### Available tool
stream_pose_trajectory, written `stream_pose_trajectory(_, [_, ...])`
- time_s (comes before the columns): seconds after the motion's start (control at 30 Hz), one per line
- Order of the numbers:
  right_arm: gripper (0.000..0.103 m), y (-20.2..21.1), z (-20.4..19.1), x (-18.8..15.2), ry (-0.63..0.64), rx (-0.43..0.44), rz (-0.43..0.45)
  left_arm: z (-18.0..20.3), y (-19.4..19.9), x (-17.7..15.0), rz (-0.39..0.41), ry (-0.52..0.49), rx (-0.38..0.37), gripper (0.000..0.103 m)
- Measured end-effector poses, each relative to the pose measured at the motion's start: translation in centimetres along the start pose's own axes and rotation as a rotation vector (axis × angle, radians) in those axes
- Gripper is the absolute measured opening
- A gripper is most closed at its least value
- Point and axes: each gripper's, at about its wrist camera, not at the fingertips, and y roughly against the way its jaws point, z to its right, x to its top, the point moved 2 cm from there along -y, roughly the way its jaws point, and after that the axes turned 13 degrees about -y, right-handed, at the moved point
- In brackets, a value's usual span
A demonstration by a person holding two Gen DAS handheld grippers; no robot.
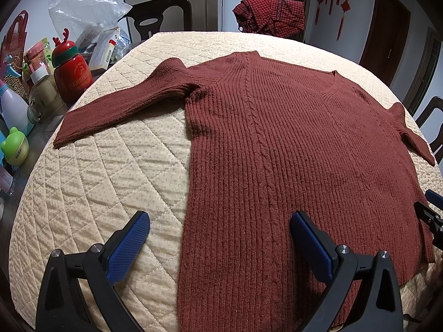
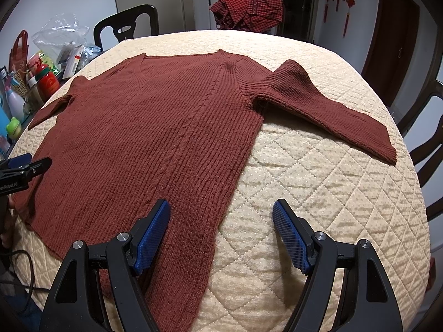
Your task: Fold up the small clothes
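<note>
Lying flat on a cream quilted worktop [image 1: 116, 166], a rust-red ribbed knit sweater [image 1: 277, 144] spreads both sleeves outward. The left gripper [image 1: 220, 244] and right gripper [image 2: 221, 229] hover at its hem, blue-padded fingers [image 2: 155, 228] spread wide, holding nothing. Only the left view shows a red reindeer-capped bottle [image 1: 70, 67] clearly; the right view shows the far sleeve's cuff whole.

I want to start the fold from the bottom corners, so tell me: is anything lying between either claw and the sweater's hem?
Nothing visible. The left claw and right claw are both open, each straddling a bottom side edge of the sweater, which lies flat on the quilted cover. The clutter sits off to the side.
</note>
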Motion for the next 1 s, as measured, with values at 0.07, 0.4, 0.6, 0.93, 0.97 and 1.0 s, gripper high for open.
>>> stream_pose_trajectory(0.07, [0.077,0.0,0.0,0.0,0.000,0.000,0.000,0.0,0.0,0.0,0.000,0.000,0.000,0.103])
stream_pose_trajectory(0.4, [0.077,-0.1,0.0,0.1,-0.009,-0.005,-0.006,-0.1,-0.1,0.3,-0.006,0.003,-0.004,0.103])
stream_pose_trajectory(0.6, [0.077,0.0,0.0,0.3,-0.017,-0.002,-0.011,-0.3,-0.1,0.6,-0.011,0.006,-0.009,0.103])
stream_pose_trajectory(0.93, [0.077,0.6,-0.5,0.9,-0.009,0.014,0.013,-0.7,-0.3,0.8,0.003,0.019,-0.013,0.103])
stream_pose_trajectory(0.97, [0.077,0.6,-0.6,1.1,-0.006,0.016,0.015,-0.9,-0.2,0.9,0.007,0.020,-0.012,0.103])
stream_pose_trajectory(1.0, [0.077,0.6,-0.8,1.2,-0.003,0.020,0.018,-1.0,-0.2,1.0,0.010,0.021,-0.009,0.103])
